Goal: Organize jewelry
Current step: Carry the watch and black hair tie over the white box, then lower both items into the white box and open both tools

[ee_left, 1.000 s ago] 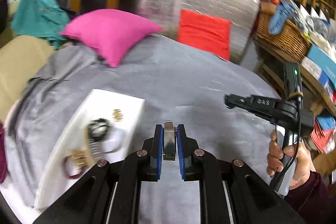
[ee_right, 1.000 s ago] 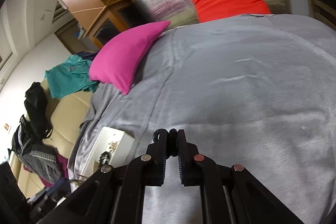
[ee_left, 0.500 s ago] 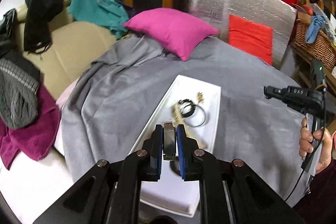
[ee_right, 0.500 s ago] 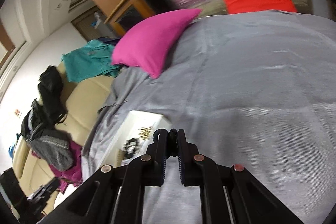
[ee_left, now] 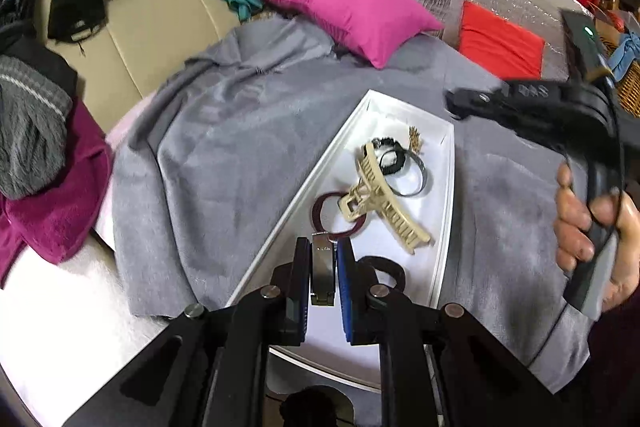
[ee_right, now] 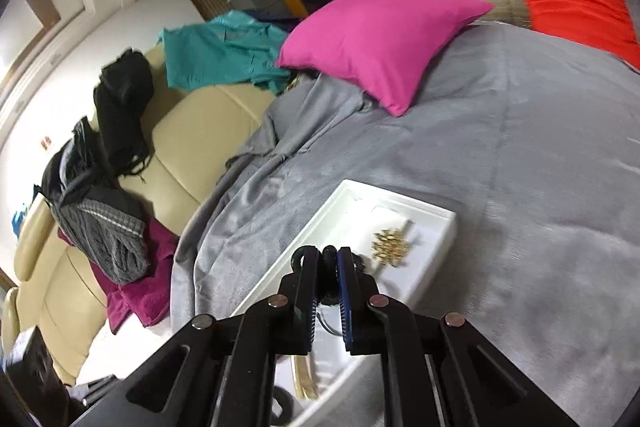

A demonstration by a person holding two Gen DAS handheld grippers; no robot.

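Observation:
A white tray (ee_left: 446, 187) lies on the grey blanket. In it are a cream claw hair clip (ee_left: 380, 195), a maroon ring (ee_left: 320, 215), a silver bangle (ee_left: 416, 179), a black band (ee_left: 390, 157), a gold piece (ee_left: 416, 141) and a black ring (ee_left: 384, 269). My left gripper (ee_left: 323, 277) is shut on a small metal clasp (ee_left: 322, 267) above the tray's near end. My right gripper (ee_right: 328, 279) is shut on a small black ring-shaped piece (ee_right: 326, 259) over the tray (ee_right: 436, 247), near the gold piece (ee_right: 390, 247). It also shows in the left wrist view (ee_left: 460, 103).
A pink cushion (ee_left: 352, 11) and a red cushion (ee_left: 500, 43) lie at the far end of the blanket (ee_left: 240, 147). A beige sofa (ee_left: 152, 35) with heaped clothes stands on the left. A wicker basket (ee_left: 628, 87) is at the far right.
Both grippers have swung left and closer over the tray. The tray now fills the middle of the left wrist view, and the right gripper hovers above its far end.

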